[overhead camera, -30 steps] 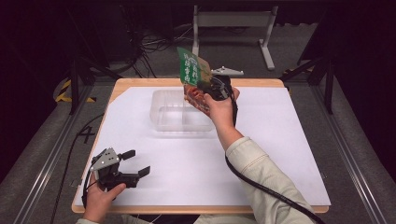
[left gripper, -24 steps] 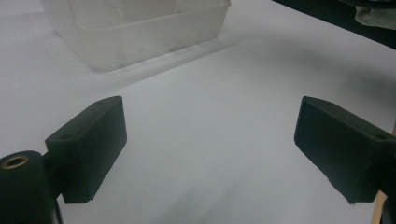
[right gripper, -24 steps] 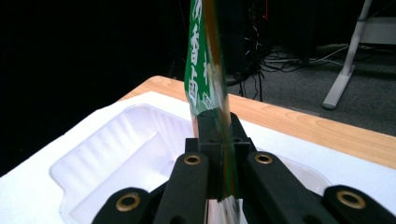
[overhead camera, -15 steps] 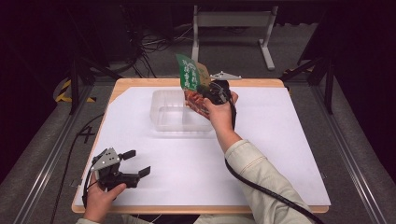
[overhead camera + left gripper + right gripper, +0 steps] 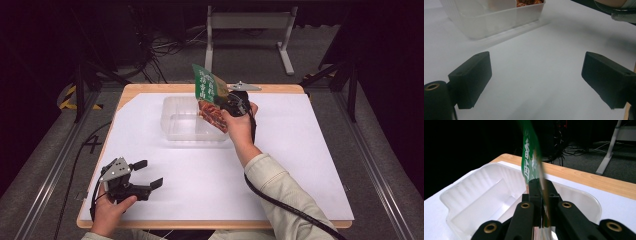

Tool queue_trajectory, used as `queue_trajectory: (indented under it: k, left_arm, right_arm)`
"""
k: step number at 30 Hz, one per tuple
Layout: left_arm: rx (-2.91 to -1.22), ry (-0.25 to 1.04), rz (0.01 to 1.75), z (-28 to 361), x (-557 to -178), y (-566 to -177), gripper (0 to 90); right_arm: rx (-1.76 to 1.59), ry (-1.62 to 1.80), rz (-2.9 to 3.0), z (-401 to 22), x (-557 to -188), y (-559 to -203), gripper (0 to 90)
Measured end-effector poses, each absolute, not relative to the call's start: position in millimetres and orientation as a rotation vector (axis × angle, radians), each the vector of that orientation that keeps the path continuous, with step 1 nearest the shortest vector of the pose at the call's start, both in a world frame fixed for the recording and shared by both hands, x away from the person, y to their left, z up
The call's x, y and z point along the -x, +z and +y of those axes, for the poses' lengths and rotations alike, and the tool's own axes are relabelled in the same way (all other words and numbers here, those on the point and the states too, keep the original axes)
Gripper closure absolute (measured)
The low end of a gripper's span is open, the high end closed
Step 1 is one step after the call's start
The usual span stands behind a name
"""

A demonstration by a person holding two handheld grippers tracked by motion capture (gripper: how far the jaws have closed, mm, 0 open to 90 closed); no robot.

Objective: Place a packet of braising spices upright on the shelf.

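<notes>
The right gripper (image 5: 226,103) has its jaws pinched tight on a snack packet (image 5: 209,97), which stands on edge between them, its green top rising above the jaws and its reddish lower half hanging below. Gripper and packet are held in the air over the right end of a clear plastic tub (image 5: 186,120), with the packet's bottom edge near the tub's right rim. The tub sits toward the far side of the white table (image 5: 300,165). Well apart from the tub, near the front left corner, the left gripper (image 5: 148,173) sits low over the table with its jaws spread wide, nothing between them.
</notes>
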State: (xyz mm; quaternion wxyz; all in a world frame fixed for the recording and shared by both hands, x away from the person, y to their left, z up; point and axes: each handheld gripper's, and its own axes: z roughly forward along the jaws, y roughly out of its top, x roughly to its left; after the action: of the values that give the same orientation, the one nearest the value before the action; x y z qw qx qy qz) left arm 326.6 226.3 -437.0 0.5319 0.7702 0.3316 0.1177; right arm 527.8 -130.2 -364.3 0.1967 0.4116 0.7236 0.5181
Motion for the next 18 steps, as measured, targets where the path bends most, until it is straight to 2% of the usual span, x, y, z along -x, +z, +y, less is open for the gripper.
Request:
queue_trajectory:
  k: [12, 18]
  left_arm:
    - [-1.841, 0.276, 0.777, 221.2, -330.2, -437.3, 10.2]
    - [-1.847, 0.271, 0.775, 220.5, -331.3, -437.1, 10.2]
  right_arm:
    - [-1.153, 1.431, 2.053, -140.2, -519.2, -368.0, 83.9]
    - [-1.158, 1.429, 2.045, -144.2, -518.9, -366.3, 75.2]
